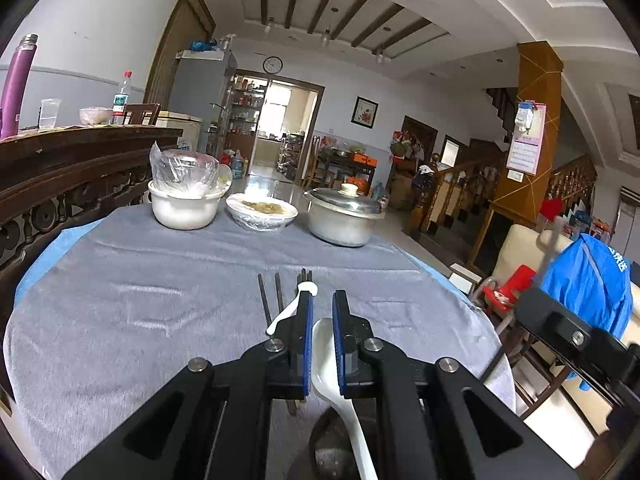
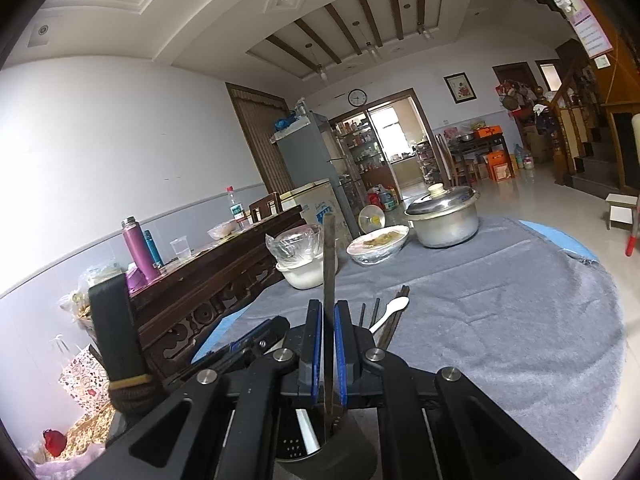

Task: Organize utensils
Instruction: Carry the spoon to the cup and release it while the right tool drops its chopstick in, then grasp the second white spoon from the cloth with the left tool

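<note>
In the left wrist view my left gripper [image 1: 323, 297] is shut on a white spoon [image 1: 325, 354]; its bowl sits between the blue pads and its handle slants down over the dark utensil holder [image 1: 332, 450]. My right gripper [image 2: 329, 304] is shut on a dark chopstick [image 2: 329, 256] that stands upright, its lower end inside the holder [image 2: 332, 456]. A white handle [image 2: 309, 432] shows in the holder too. On the grey cloth beyond lie another white spoon [image 1: 289, 312] [image 2: 390, 312] and several loose chopsticks [image 1: 264, 300] [image 2: 376, 312].
At the far side of the grey cloth [image 1: 140, 288] stand a white bowl under plastic wrap [image 1: 184, 210], a wrapped dish of food [image 1: 262, 212] and a lidded metal pot [image 1: 344, 216]. A dark wooden sideboard [image 1: 72, 168] runs along the left. The table edge drops off on the right.
</note>
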`<state>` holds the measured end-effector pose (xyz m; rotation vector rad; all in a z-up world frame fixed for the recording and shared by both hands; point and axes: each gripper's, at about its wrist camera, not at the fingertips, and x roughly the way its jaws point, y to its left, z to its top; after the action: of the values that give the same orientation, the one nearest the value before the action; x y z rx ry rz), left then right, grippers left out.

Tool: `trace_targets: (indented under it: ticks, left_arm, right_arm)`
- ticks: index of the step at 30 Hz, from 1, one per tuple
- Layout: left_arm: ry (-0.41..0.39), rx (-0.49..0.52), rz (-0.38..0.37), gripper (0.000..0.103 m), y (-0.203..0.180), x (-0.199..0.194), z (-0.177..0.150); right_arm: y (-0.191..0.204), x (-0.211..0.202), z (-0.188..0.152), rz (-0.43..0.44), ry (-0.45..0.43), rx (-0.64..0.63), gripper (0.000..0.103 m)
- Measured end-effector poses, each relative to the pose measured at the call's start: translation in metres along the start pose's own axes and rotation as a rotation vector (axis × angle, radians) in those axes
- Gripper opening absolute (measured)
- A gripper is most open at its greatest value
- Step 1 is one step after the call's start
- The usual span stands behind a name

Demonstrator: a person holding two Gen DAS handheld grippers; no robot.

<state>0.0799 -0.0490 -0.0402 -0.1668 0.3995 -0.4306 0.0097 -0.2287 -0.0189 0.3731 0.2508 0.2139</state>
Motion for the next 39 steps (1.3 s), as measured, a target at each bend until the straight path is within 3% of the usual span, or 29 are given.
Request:
trace_targets:
  ticks: [2,5,6,7,9,14,16,20,27,32,39]
  left_arm:
    - [-0.002,0.016,-0.004,0.009,-0.001,-0.009,-0.002]
    - [-0.012,0.046,-0.004,0.026,-0.001,-0.025,-0.004]
    - [-0.015,0.054,0.003,0.039,-0.002,-0.029,-0.004]
    - [-0.014,0.062,0.01,0.056,-0.001,-0.034,-0.004]
    - [-0.02,0.074,0.024,0.062,0.004,-0.046,-0.003]
    - [0.008,0.092,0.091,0.067,0.019,-0.059,0.001]
    - [0.025,0.089,0.126,0.075,0.026,-0.063,0.004]
    - [0.085,0.068,0.181,0.08,0.041,-0.065,0.012]
    - [0.196,-0.025,0.253,0.082,0.082,-0.062,0.013]
    - [0.231,-0.064,0.311,0.082,0.106,-0.059,0.005]
    - [0.287,-0.102,0.353,0.082,0.135,-0.04,0.0]
  right_arm:
    - [0.0,-0.002,-0.001,0.007,0.005,-0.001,0.008]
    - [0.001,-0.003,-0.001,0.02,0.029,0.006,0.011]
    - [-0.001,-0.003,-0.001,0.024,0.042,0.02,0.025]
    - [-0.002,-0.005,-0.001,0.025,0.045,0.032,0.044]
    - [-0.006,-0.011,-0.001,0.028,0.025,0.059,0.06]
    - [-0.01,-0.024,0.006,0.013,-0.013,0.064,0.06]
    - [-0.014,-0.029,0.011,0.004,-0.027,0.075,0.06]
    - [-0.022,-0.04,0.02,-0.018,-0.05,0.1,0.06]
    - [-0.04,-0.053,0.031,-0.072,-0.083,0.152,0.059]
    - [-0.076,-0.046,0.03,-0.123,-0.051,0.282,0.059]
    - [-0.124,-0.007,0.014,-0.162,0.116,0.418,0.057]
